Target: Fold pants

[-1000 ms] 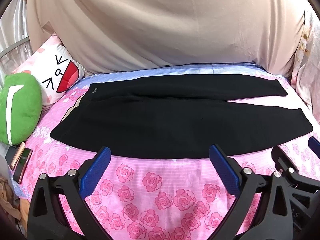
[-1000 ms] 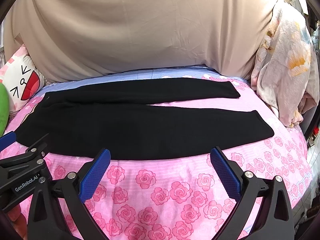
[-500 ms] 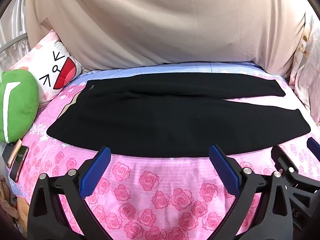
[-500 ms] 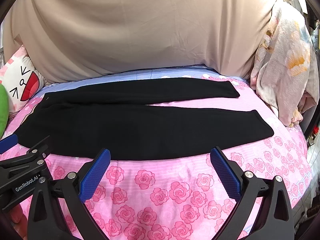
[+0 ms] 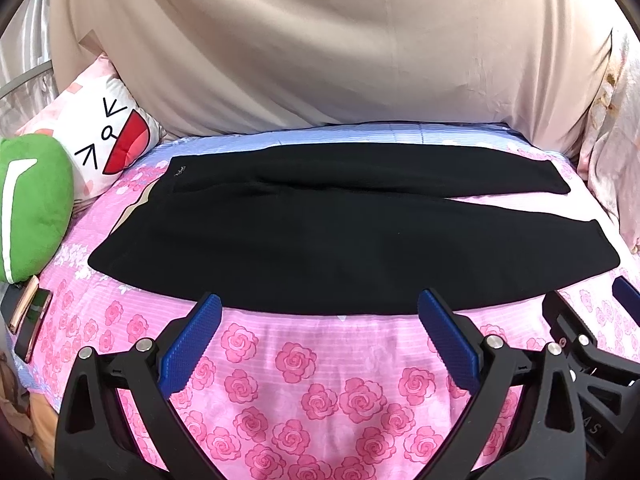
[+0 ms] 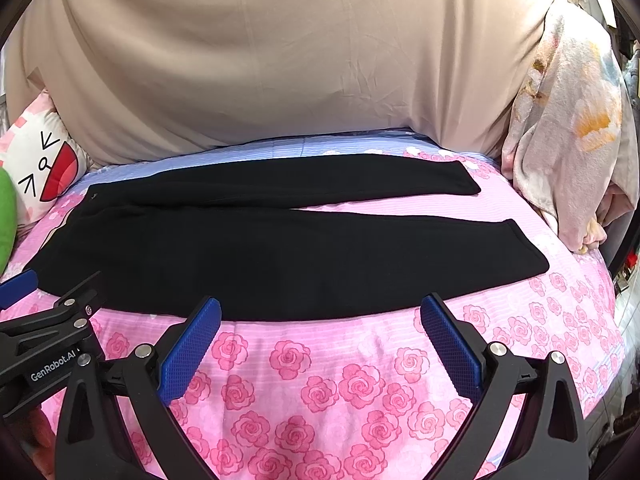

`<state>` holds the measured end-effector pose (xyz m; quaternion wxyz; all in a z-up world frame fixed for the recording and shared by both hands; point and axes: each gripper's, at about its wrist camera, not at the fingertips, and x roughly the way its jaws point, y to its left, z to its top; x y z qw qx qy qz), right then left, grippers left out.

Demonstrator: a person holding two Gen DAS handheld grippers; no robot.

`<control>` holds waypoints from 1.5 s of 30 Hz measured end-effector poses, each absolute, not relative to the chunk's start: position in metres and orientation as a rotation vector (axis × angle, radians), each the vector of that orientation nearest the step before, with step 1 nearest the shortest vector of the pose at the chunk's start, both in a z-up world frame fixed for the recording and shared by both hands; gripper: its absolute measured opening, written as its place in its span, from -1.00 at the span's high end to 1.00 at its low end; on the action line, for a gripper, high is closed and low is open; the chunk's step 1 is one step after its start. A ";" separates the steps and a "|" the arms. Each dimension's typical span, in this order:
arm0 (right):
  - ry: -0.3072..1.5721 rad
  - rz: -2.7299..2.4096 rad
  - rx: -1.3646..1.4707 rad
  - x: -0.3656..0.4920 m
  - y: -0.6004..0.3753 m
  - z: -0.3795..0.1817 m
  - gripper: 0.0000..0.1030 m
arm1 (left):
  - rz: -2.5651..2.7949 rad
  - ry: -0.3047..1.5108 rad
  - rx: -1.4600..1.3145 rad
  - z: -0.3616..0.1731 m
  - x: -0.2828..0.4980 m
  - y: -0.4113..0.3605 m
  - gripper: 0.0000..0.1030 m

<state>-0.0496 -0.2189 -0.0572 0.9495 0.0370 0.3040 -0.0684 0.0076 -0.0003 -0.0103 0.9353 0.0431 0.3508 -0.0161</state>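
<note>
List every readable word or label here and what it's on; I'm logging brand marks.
"GenRobot.AI": on the left gripper, seen from the right wrist.
"AS": partial letters on the right gripper, the rest cut off.
Small mark at the waistband of the pants: too small to read.

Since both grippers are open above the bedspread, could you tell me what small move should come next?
Probably ease both forward and down to the near edge of the black pants. The left gripper and right gripper are open and empty, and the pants lie flat, unfolded.
</note>
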 end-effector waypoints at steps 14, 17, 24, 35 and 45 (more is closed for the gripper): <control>0.655 -0.040 0.204 0.013 -0.304 -0.064 -0.90 | -0.088 0.825 -0.010 -0.015 0.035 0.018 -0.88; 0.652 -0.090 0.220 0.060 -0.361 -0.057 -0.90 | -0.062 0.865 -0.024 -0.013 0.055 0.031 -0.89; 0.723 -0.191 0.194 0.198 -0.487 -0.066 -0.90 | 0.134 0.825 -0.180 -0.005 0.097 0.094 -0.89; 0.877 -0.147 0.234 0.346 -0.571 -0.128 -0.88 | 0.363 0.743 -0.262 0.020 0.184 0.207 -0.89; 0.815 -0.079 0.252 0.343 -0.566 -0.121 0.68 | 0.466 0.847 -0.040 -0.011 0.364 0.256 -0.91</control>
